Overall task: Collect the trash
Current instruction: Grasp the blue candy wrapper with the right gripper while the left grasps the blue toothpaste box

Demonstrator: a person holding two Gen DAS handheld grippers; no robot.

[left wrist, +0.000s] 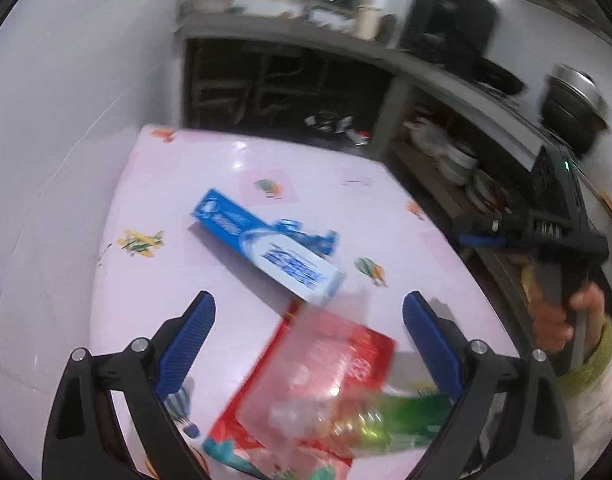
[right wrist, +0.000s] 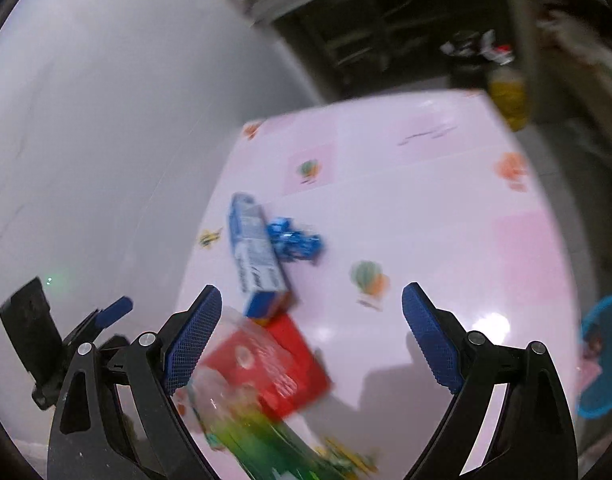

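Pink table [left wrist: 154,208]: both tools, left tool [left wrist: 309,330] and right tool [right wrist: 311,322], are hanging wide open, empty, over the red packet [left wrist: 326,364]; blurred framing is risking a grab that misses.

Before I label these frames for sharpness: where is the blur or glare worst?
Left wrist view: the red packet and clear plastic smear; the toothpaste box stays readable. Right wrist view: everything streaks, with glare on the table.

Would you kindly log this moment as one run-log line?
left gripper: open, empty | right gripper: open, empty | toothpaste box, red packet: on table
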